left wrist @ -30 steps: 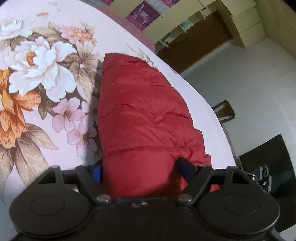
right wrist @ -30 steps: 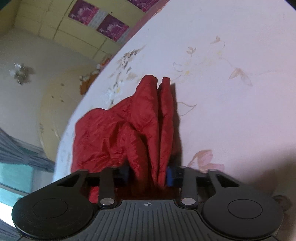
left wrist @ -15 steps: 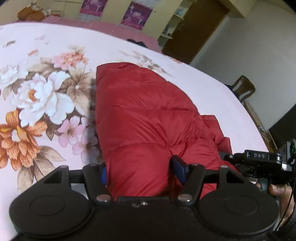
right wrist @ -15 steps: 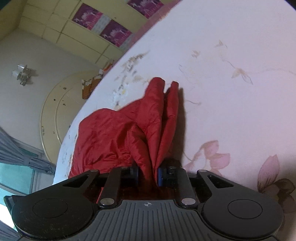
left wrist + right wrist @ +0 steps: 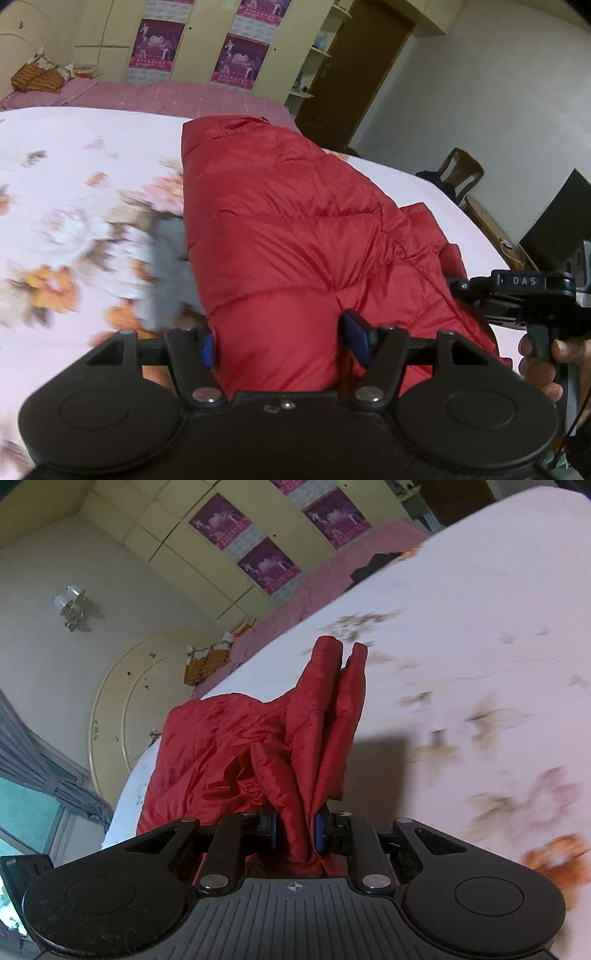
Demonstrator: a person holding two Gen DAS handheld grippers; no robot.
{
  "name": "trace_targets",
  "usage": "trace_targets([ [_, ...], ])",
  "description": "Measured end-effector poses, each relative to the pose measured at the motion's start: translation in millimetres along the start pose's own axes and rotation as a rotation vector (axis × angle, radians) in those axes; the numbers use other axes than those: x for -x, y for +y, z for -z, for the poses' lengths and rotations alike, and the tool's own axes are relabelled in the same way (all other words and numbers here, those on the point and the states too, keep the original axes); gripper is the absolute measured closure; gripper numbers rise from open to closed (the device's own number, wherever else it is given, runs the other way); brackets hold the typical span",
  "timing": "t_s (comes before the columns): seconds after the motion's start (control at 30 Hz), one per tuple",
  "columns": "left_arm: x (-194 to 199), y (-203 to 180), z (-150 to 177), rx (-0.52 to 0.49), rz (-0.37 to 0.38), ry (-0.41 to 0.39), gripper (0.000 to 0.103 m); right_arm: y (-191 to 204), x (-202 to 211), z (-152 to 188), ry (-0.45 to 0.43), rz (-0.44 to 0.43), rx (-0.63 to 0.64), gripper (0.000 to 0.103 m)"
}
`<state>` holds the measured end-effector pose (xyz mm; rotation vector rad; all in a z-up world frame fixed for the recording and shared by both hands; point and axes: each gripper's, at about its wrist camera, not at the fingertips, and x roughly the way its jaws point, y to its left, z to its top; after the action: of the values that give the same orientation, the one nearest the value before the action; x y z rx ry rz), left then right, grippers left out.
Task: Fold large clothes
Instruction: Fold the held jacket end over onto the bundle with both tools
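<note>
Change: both grippers have risen, lifting the red jacket (image 5: 295,236) off the bed (image 5: 74,155).
Left gripper (image 5: 280,341): clamping thick padding.
Right gripper (image 5: 295,830): pinching gathered folds, keeping edges aligned for folding.

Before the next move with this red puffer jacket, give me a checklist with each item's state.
1. Left gripper has a grip: ok, its jaws clamp a thick padded section of the red puffer jacket.
2. Right gripper has a grip: ok, jaws nearly closed on thin bunched folds of fabric.
3. Layers aligned at the right gripper: not ok, the folds splay apart and crumple.
4. Landing spot free: ok, bare floral bedsheet beside the jacket.
5. Whole jacket on the bed: cannot tell, its far edge is hidden.
6. Clearance between the grippers: ok, the right one sits apart from the left.
</note>
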<state>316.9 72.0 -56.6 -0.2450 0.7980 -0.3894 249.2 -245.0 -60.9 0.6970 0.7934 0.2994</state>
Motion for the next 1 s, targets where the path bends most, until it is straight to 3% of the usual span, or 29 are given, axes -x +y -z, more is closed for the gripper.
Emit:
trace_targets([
  [0.23, 45.2, 100.0, -1.2, 0.055, -0.002, 0.017, 0.040, 85.2, -82.6, 32.8, 0.042, 0.011, 0.022, 0.085],
  [0.43, 79.1, 181.5, 9.2, 0.163, -0.020, 0.013, 0.040, 137.8, -150.3, 51.6, 0.118, -0.022, 0.048, 0.085],
  [0.6, 79.0, 231.4, 22.3, 0.254, -0.017, 0.019, 0.039, 150.8, -196.8, 63.5, 0.162, -0.020, 0.062, 0.085],
  [0.73, 66.3, 255.1, 38.1, 0.357, 0.018, 0.015, 0.025, 131.0, -219.8, 66.1, 0.188, 0.048, 0.045, 0.085],
  [0.93, 66.8, 252.6, 38.1, 0.345, 0.024, 0.000, 0.018, 114.8, -214.7, 67.6, 0.179, 0.033, 0.018, 0.085],
  [1.0, 70.3, 266.0, 36.2, 0.331, 0.026, -0.002, 0.012, 112.6, -206.9, 69.0, 0.163, 0.051, 0.034, 0.078],
])
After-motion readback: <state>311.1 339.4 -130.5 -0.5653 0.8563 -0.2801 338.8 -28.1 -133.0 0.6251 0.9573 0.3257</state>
